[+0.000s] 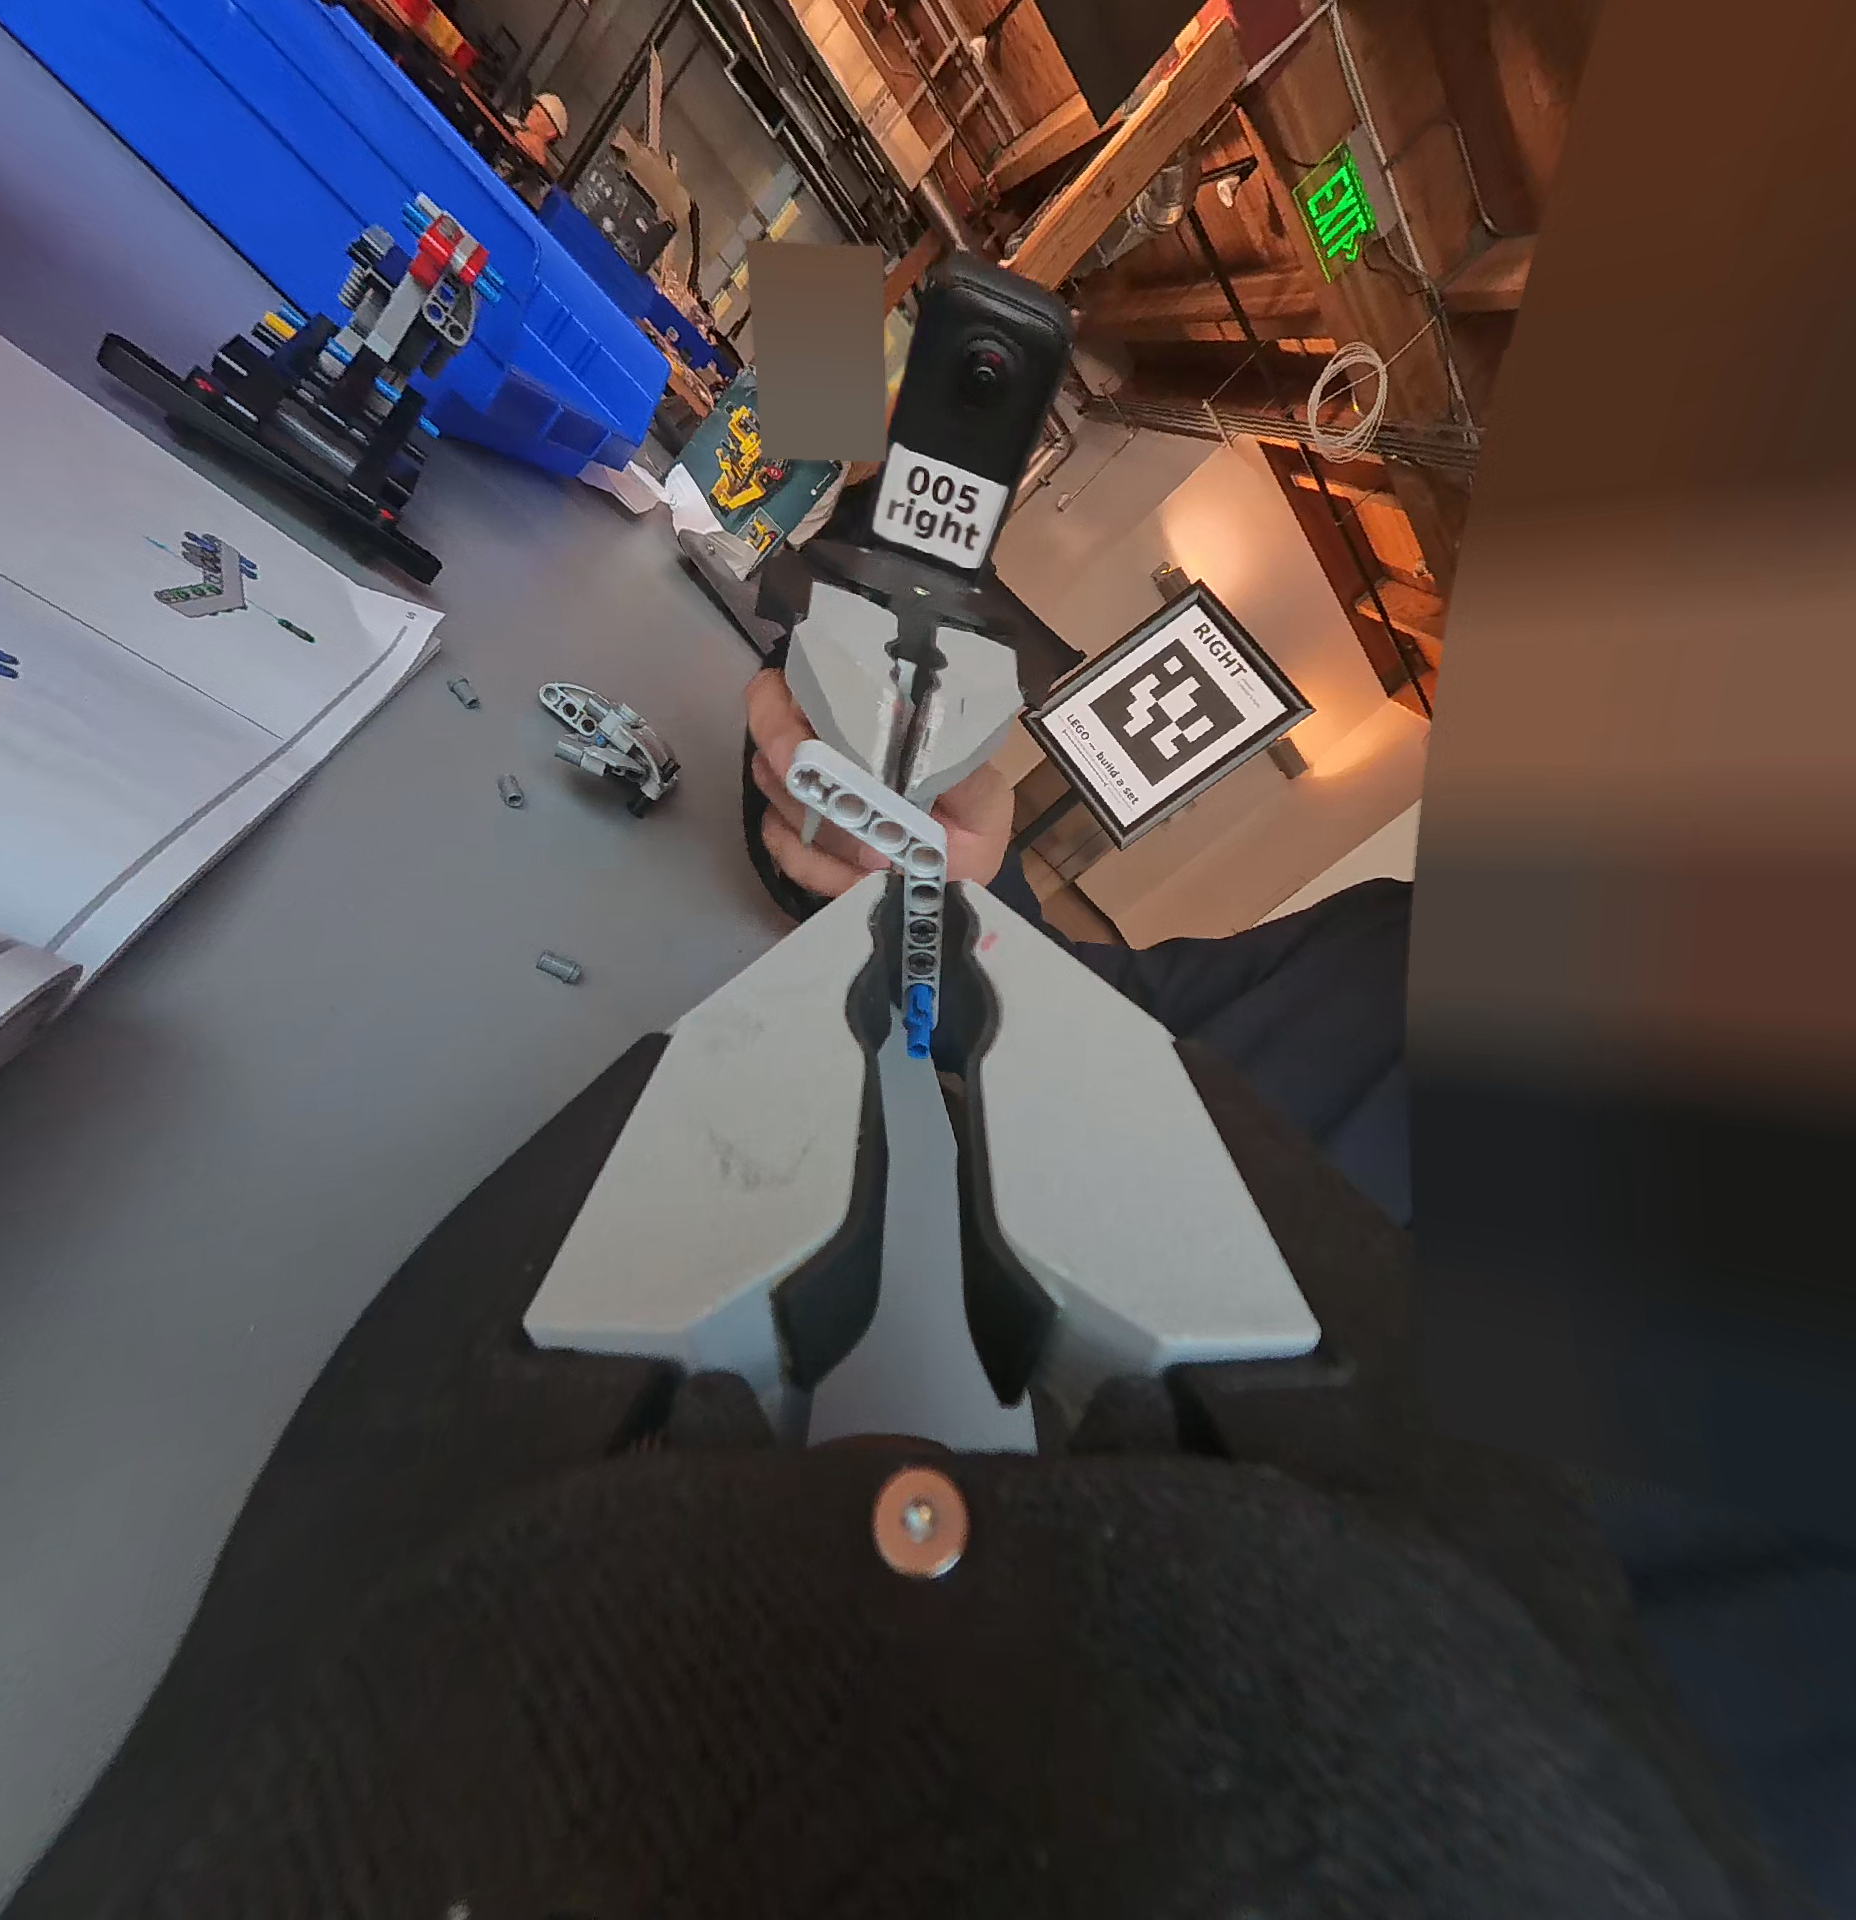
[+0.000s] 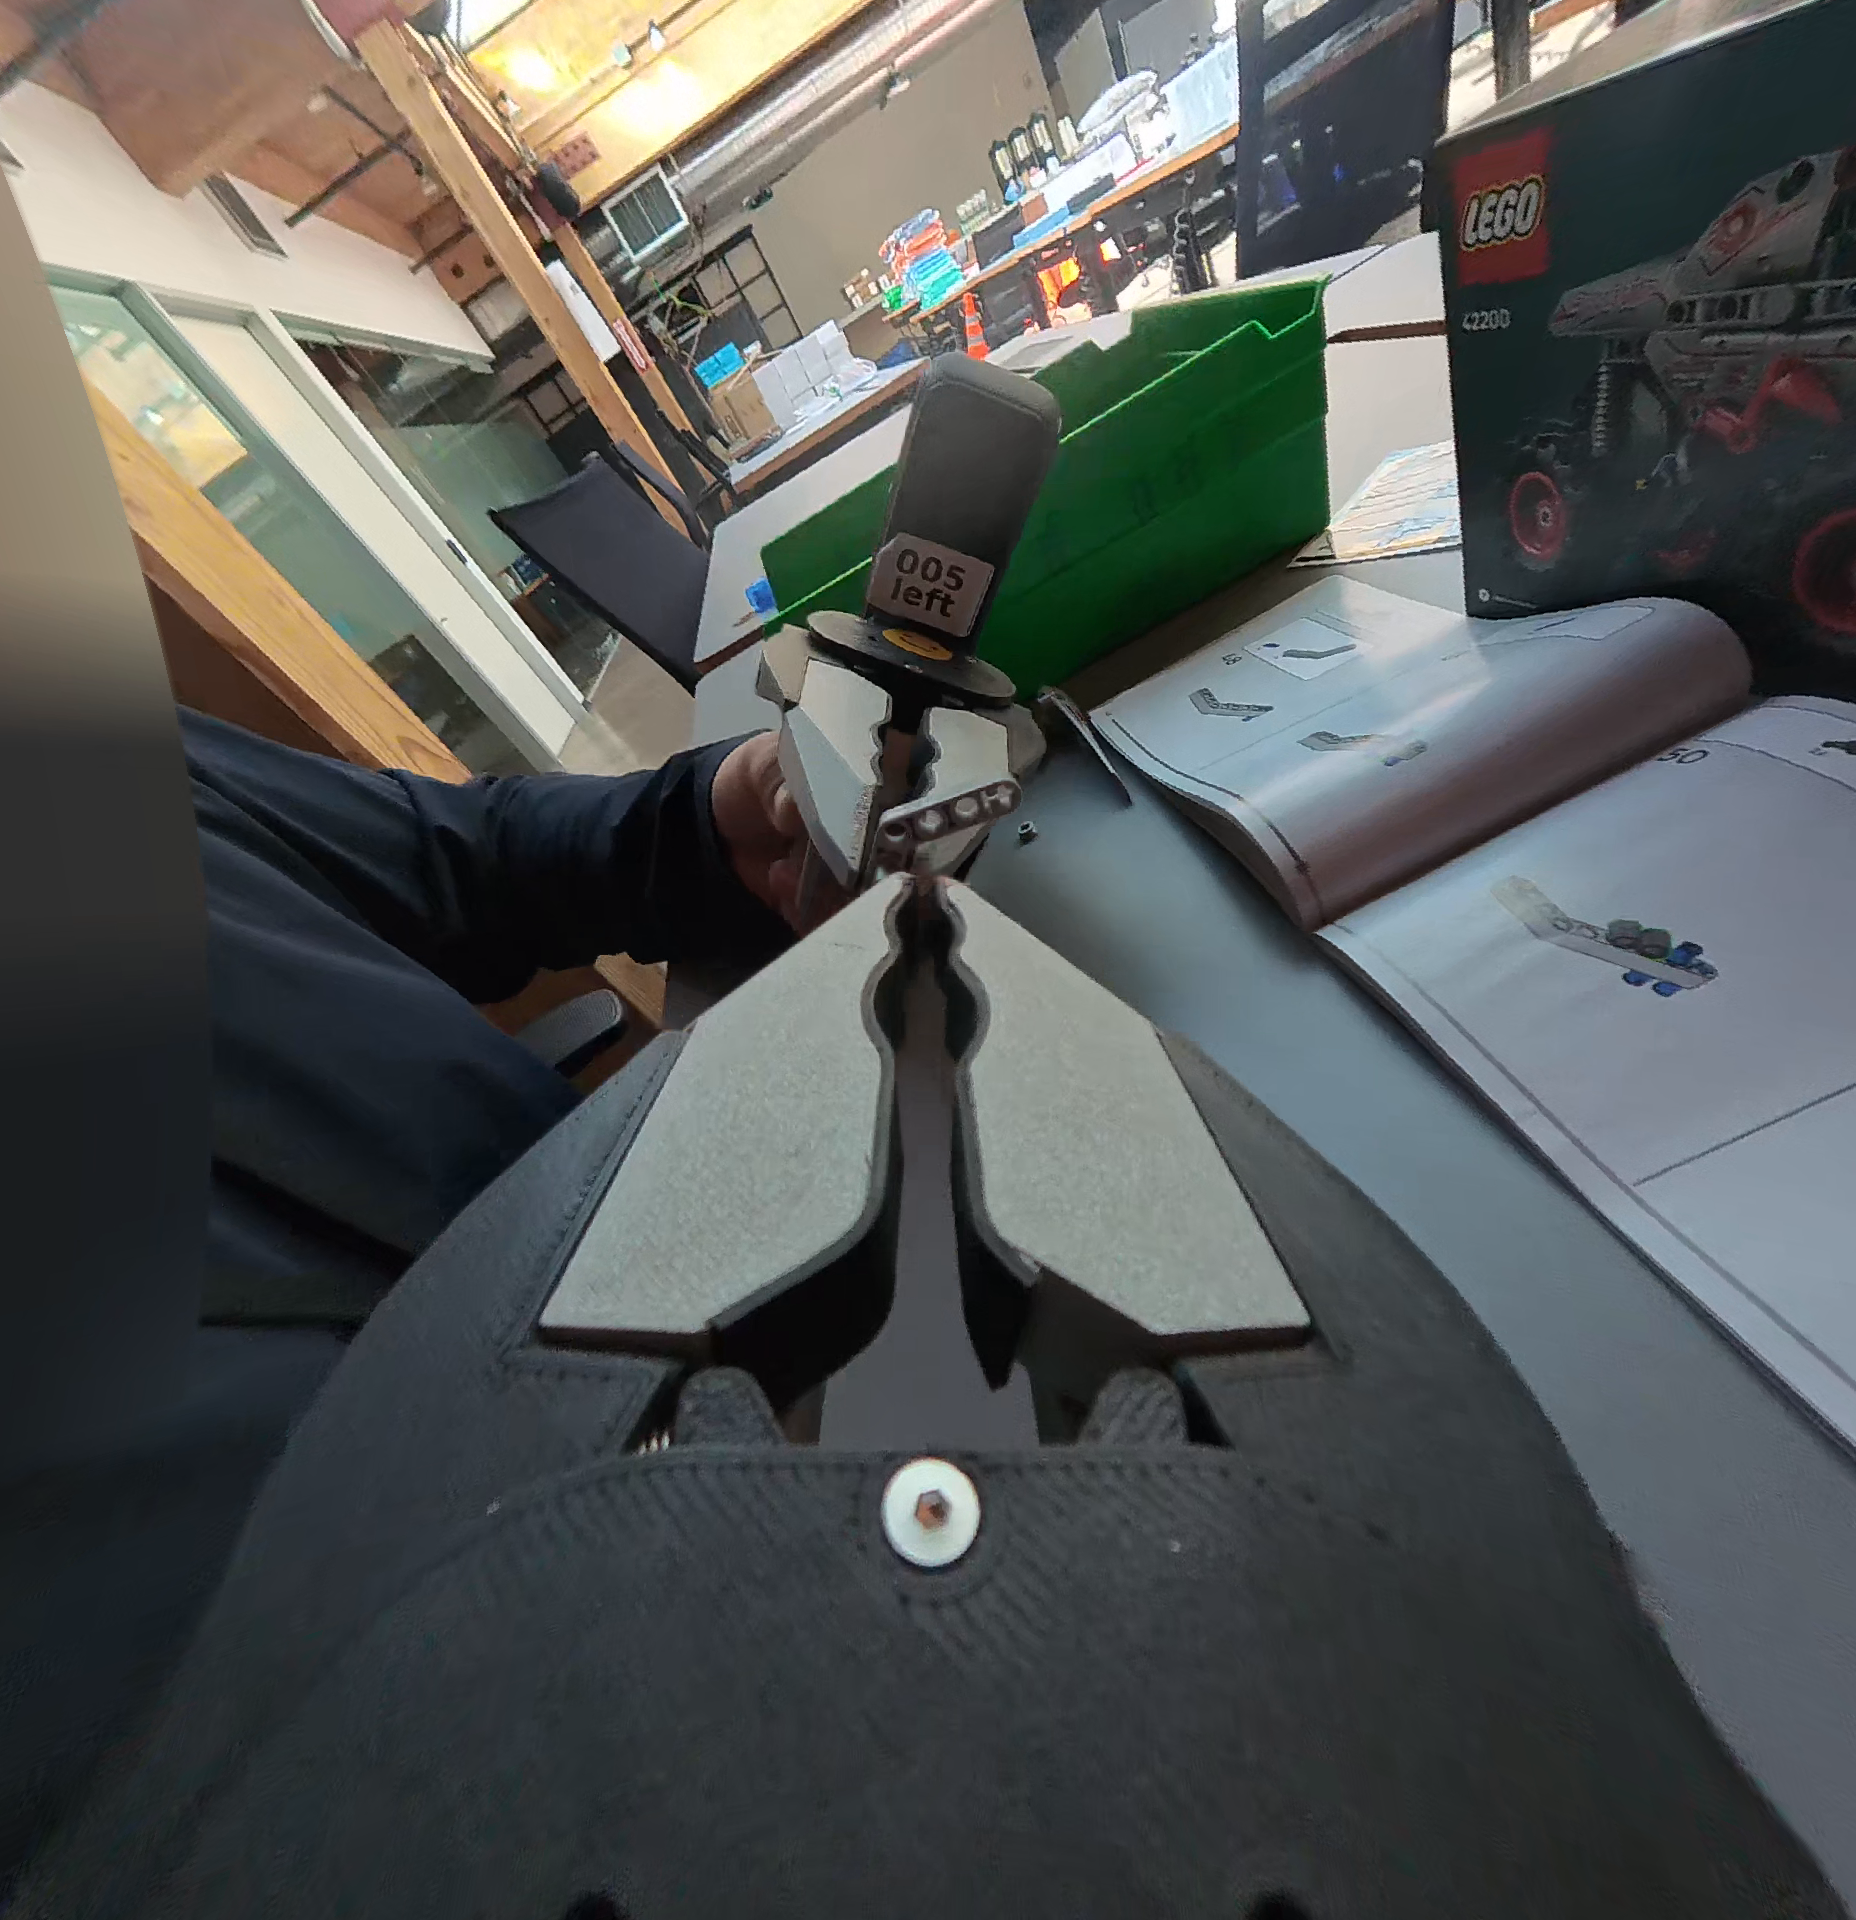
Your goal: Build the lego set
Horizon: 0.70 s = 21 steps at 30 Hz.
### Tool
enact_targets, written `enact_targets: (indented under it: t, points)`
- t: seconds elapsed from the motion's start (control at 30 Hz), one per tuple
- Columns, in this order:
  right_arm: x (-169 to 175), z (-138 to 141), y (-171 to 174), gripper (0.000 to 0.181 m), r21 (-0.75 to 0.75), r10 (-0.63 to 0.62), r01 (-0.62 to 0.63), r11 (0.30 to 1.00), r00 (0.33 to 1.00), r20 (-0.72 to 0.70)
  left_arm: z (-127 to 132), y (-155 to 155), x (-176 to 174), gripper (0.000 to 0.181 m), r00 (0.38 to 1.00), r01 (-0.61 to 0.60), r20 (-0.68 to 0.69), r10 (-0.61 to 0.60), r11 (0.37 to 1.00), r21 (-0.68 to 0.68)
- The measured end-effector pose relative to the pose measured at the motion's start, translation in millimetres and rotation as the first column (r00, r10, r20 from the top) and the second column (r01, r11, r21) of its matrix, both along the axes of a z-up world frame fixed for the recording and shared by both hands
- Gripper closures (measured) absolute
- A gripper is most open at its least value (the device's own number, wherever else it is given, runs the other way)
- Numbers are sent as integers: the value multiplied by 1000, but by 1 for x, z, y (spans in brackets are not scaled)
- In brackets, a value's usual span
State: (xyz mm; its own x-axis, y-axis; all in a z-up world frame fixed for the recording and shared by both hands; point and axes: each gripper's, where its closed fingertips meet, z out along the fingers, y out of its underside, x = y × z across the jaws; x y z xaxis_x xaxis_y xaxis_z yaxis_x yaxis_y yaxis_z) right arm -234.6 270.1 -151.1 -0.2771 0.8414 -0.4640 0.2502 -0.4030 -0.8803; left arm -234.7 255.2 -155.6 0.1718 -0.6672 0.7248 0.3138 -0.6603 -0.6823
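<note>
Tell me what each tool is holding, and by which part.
The left tool grips the grey L-shaped beam by its shorter arm, near the blue pin. The right tool is closed; a hold cannot be told.

Matt plastic beam (image 1: 870, 821) — glossy paper booklet (image 2: 1589, 935) — smooth grey table (image 1: 384, 987).

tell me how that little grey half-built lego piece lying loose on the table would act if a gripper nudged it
The grey sub-assembly would probably slide or spin, not roll: it lies flat on the smooth grey table. It looks small and plastic, so likely light. Its curved beams seem joined only by pins, so a hard nudge might shift them. The small loose pins nearby look round and could well roll.
</note>
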Motion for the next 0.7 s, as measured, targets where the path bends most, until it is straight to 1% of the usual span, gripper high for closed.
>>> enact_targets:
  t: [0.03, 0.3, 0.43, 0.53, 0.7]
  points:
    - [2, -1, 0, 181, 9, 0, 0, 1000, 1000, 8, 0, 0, 0, 178, 1000, 0, -1, 0, 1000, 0]
    - [1, -5, -14, 181, 29, 47, -48, 998, 998, 39, -2, 0, 2, 178, 1000, -1, -26, 2, 1000, 11]
    - [0, -7, -15, 181, 33, 40, -41, 999, 998, 40, -3, -1, 2, 177, 999, 0, -36, 0, 1000, 12]
    - [-1, -10, -14, 177, 35, 35, -36, 999, 998, 49, -4, -1, 3, 177, 999, 3, -42, -2, 1000, 14]
    - [-2, -9, -15, 181, 29, 43, -45, 999, 998, 44, -5, -1, 4, 177, 999, 3, -51, -2, 1000, 15]
